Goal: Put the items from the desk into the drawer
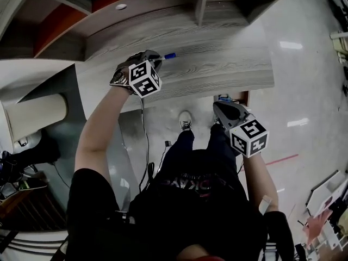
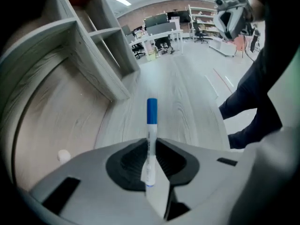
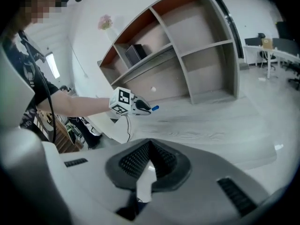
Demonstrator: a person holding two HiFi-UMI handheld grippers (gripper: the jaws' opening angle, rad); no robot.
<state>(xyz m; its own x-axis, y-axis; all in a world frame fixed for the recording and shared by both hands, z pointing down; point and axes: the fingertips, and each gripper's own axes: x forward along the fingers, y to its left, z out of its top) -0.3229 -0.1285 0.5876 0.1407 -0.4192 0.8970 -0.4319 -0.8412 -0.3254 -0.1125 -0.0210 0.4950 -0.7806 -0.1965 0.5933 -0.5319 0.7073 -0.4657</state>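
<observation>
Left jaws: the left gripper pinches a blue-capped marker by its white barrel, one ribbed dark pad on each side.
Marker: it runs straight out ahead of the left jaws, with the blue cap at the far end, well past the jaw tips, and the plain end back in the throat.
Below the left jaws: the pale wood-grain desk; the marker is over it.
Ahead and left of the left jaws: a shelf unit of the same grey wood stands on the desk, its back panels reddish.
Beside the left jaws, low left: a small white round object near the foot of the shelf unit, too small to name.
Right jaws: the right gripper has its pads pressed together, with nothing between them.
Ahead of the right jaws: the desk edge, and across it the left gripper with the marker's cap sticking out.
Right gripper's place: off the desk's front edge, over the glossy floor.
Between the two grippers, lower: the person's dark trousers and a light shoe.
</observation>
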